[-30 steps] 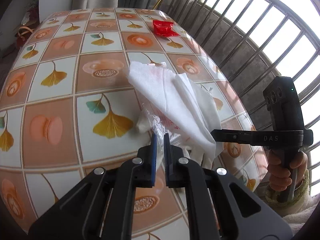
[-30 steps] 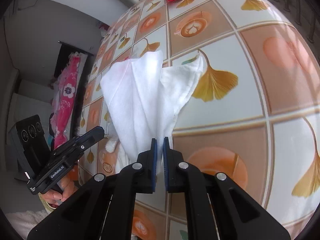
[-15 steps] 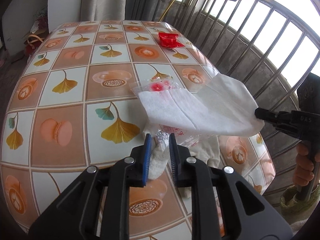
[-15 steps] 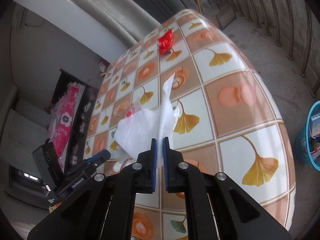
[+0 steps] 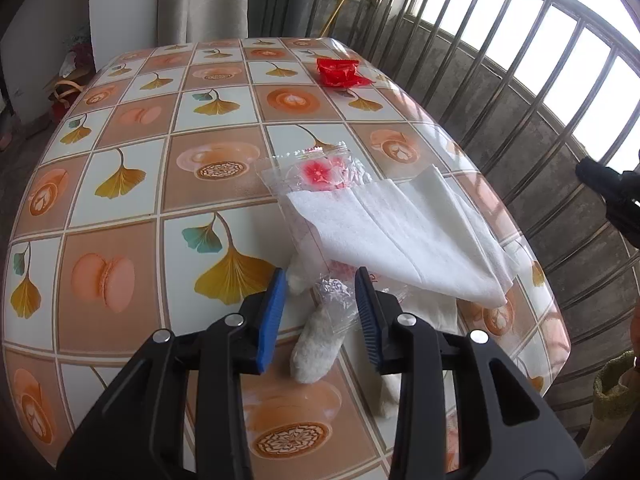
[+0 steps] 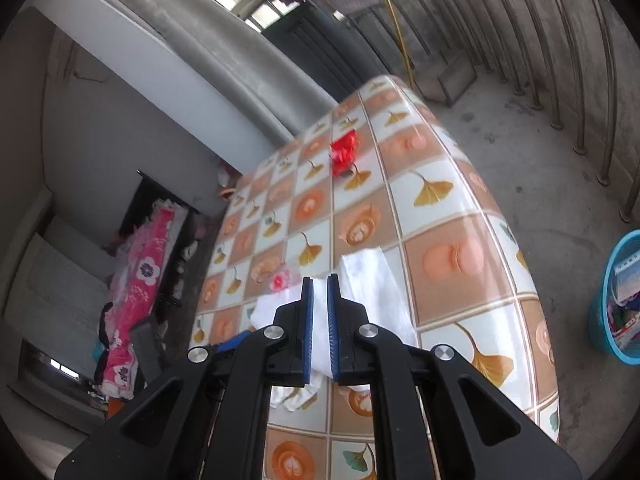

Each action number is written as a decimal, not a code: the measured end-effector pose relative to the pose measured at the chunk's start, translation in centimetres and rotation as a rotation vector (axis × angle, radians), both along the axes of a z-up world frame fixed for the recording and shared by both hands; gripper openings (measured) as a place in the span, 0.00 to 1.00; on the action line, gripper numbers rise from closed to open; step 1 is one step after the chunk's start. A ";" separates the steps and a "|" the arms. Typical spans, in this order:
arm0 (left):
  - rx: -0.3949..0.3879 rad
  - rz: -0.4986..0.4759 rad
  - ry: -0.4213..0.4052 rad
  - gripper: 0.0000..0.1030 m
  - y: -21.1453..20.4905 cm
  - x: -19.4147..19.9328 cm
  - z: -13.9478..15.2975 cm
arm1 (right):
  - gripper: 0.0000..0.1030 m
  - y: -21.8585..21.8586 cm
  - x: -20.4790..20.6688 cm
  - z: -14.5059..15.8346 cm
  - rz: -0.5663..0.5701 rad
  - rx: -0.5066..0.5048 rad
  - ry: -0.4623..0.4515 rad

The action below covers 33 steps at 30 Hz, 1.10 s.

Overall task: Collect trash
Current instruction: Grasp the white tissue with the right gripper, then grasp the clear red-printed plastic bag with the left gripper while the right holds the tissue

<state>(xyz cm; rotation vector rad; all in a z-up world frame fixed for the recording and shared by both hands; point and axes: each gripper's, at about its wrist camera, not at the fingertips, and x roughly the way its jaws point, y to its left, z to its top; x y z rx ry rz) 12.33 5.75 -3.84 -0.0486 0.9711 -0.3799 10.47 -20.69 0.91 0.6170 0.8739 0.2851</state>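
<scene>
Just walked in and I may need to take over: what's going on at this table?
A person with two handheld tongs is clearing trash off the patterned table. The left tongs are open around a crumpled clear wrapper. The right tongs sit slightly parted over the white tissue, which lies on the table. A red wrapper waits at the far end; a blue bin stands on the floor.

The left tool point(image 5: 320, 312) is held low with its blue pads spread wide apart. The right tool point(image 6: 320, 328) is held higher, its pads set narrowly apart, nothing gripped between them.
</scene>
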 end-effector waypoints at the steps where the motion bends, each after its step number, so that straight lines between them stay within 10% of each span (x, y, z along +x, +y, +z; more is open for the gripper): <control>1: 0.007 0.000 -0.002 0.32 -0.1 0.0 -0.1 | 0.12 0.6 0.6 -1.2 0.018 -0.004 0.042; 4: 0.020 -0.005 -0.005 0.32 -0.4 0.1 -0.2 | 0.43 2.3 1.8 -4.6 0.016 -0.075 0.157; 10: 0.033 0.000 -0.010 0.32 -0.4 0.4 -0.2 | 0.45 5.1 3.7 -8.2 0.045 -0.202 0.208; 20: -0.001 0.019 0.007 0.32 0.1 1.4 -0.3 | 0.06 7.1 3.2 -8.5 0.060 -0.390 0.169; 33: -0.064 0.062 0.058 0.32 0.9 3.4 -0.4 | 0.04 0.3 0.7 -3.1 -0.145 -0.178 -0.023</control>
